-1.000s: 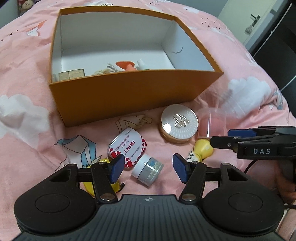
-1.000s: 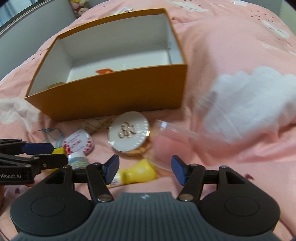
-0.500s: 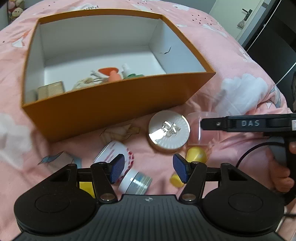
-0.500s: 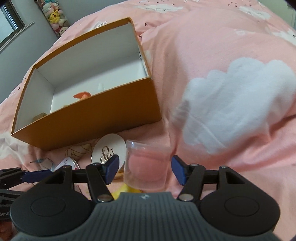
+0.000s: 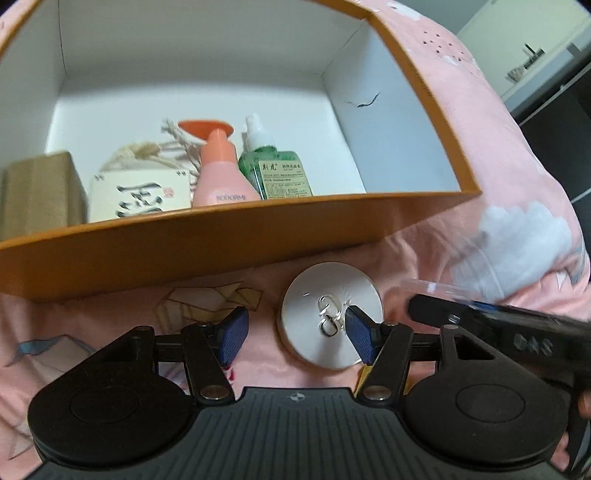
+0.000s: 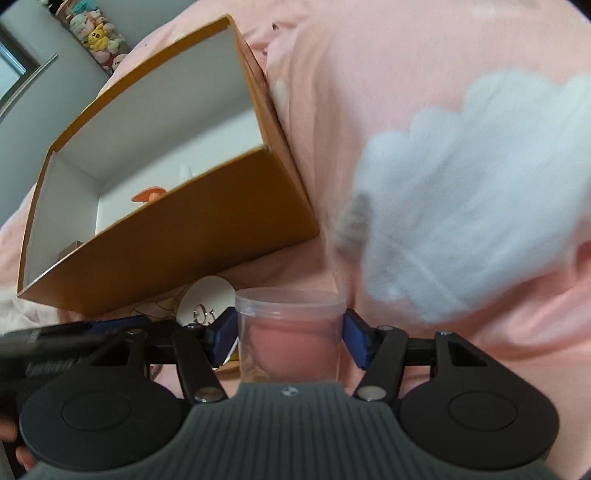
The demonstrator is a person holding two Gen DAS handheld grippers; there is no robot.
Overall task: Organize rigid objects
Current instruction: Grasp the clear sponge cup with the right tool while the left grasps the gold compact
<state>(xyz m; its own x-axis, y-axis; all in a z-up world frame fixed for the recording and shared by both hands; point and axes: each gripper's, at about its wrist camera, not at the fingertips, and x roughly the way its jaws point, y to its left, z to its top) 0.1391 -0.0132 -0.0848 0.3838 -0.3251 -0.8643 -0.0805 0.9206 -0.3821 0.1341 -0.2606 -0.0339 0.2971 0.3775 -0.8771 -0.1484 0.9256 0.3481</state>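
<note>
An orange box (image 5: 229, 240) with a white inside stands on the pink bedspread; it also shows in the right wrist view (image 6: 177, 243). Inside lie a pink bottle (image 5: 219, 173), a green bottle (image 5: 275, 168), a white packet (image 5: 138, 194) and a brown block (image 5: 37, 192). A round silver compact (image 5: 321, 310) lies in front of the box. My left gripper (image 5: 293, 334) is open and empty just above the compact. My right gripper (image 6: 290, 339) is shut on a clear plastic jar (image 6: 290, 332) with a pink sponge inside, held upright.
The right gripper's arm (image 5: 517, 328) crosses the lower right of the left wrist view, close to the left gripper. A bit of a yellow item (image 5: 364, 373) peeks out under the left gripper's right finger. Plush toys (image 6: 96, 33) sit far back.
My right gripper has closed on the clear jar and lifted it. My left gripper has moved forward toward the box, over the compact; the tin and small jar have dropped out of view.
</note>
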